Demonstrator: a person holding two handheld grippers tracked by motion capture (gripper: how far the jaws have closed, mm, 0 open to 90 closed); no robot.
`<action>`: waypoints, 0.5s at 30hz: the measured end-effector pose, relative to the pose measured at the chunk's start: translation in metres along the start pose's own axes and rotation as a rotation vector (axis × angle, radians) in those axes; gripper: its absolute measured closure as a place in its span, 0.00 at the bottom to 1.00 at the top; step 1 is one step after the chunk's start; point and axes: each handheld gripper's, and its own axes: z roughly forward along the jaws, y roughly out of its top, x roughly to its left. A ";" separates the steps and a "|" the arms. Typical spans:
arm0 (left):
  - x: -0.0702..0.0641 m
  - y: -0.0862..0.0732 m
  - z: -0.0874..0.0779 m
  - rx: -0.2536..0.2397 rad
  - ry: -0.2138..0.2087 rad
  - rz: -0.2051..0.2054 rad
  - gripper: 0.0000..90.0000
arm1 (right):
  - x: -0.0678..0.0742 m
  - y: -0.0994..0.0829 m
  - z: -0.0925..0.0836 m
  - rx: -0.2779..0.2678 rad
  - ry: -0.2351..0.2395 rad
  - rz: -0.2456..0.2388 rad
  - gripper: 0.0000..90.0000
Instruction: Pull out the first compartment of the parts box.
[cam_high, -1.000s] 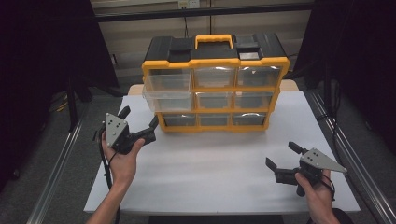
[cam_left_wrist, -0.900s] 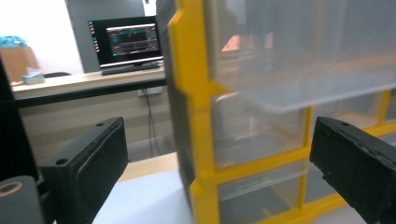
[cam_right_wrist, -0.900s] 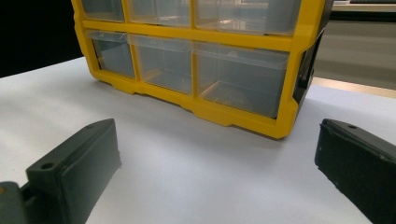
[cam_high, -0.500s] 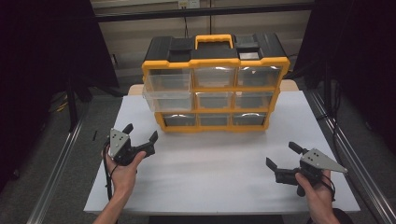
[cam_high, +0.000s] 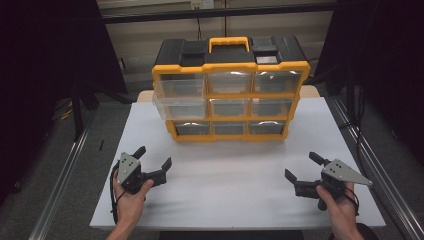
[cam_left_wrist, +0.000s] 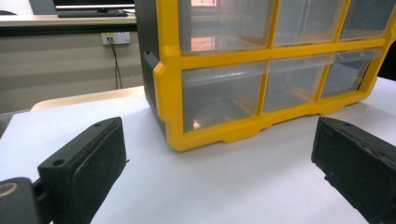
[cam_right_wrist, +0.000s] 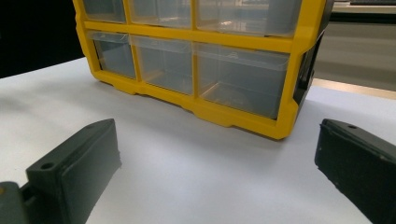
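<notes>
Yellow-framed organizer (cam_high: 230, 95) with black top, clear drawers (cam_high: 180, 106), white table (cam_high: 230, 175), black tongs (cam_high: 152, 165)

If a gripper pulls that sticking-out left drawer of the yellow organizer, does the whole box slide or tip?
The organizer probably slides rather than tips: it stands wide and low on the smooth white table. The middle-left drawer looks like clear, empty plastic, so likely light and somewhat slick for the open left gripper.

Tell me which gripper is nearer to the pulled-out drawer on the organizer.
Left. The left gripper sits on the table in front of the pulled-out drawer, slightly to its left. The right gripper rests far across the table by the right front corner, well away from it.
</notes>
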 end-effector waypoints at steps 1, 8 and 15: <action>0.000 0.000 0.000 0.000 0.000 0.000 0.04 | 0.000 0.000 0.000 0.000 0.000 0.000 0.00; 0.011 -0.011 -0.018 0.024 0.021 -0.010 0.04 | 0.000 0.000 0.000 0.000 0.001 0.007 0.00; 0.019 -0.012 -0.024 0.027 0.064 -0.053 0.04 | -0.001 0.000 0.001 0.004 -0.008 0.009 0.00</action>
